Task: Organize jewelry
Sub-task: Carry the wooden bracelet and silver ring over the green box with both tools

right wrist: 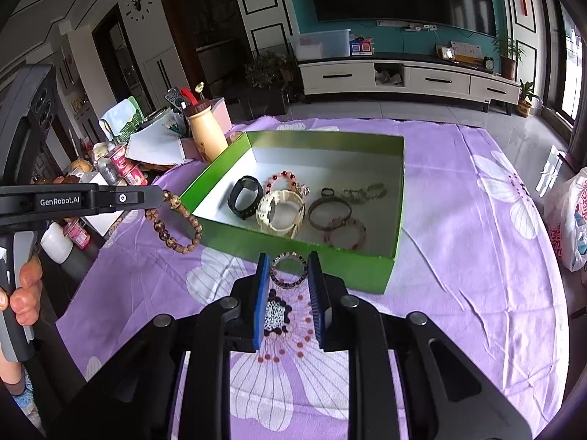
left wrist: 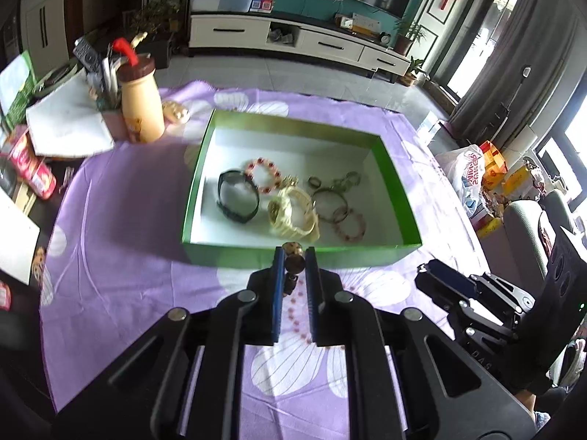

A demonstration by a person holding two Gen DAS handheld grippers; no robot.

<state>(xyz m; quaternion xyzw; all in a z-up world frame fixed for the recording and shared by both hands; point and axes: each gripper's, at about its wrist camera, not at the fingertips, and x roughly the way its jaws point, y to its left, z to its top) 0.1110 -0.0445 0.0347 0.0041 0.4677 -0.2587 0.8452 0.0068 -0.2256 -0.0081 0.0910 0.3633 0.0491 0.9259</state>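
A green box (left wrist: 205,146) with a white floor stands on the purple flowered cloth and holds a black band (left wrist: 236,196), a cream watch (left wrist: 293,214), a red bead bracelet (left wrist: 263,176) and several metal rings. My left gripper (left wrist: 294,256) is shut on a brown wooden bead bracelet (left wrist: 294,258), held just before the box's near wall. In the right wrist view that bracelet (right wrist: 174,222) hangs from the left gripper (right wrist: 161,198), left of the box (right wrist: 398,198). My right gripper (right wrist: 289,269) is shut on a dark jewelled ring bracelet (right wrist: 288,270), also near the box's front wall.
A beige bottle with a brown cap (left wrist: 141,106), a pen holder, papers and snack packets crowd the table's left side. A plastic bag (right wrist: 572,220) sits off the right edge. A TV cabinet (right wrist: 403,77) stands far behind.
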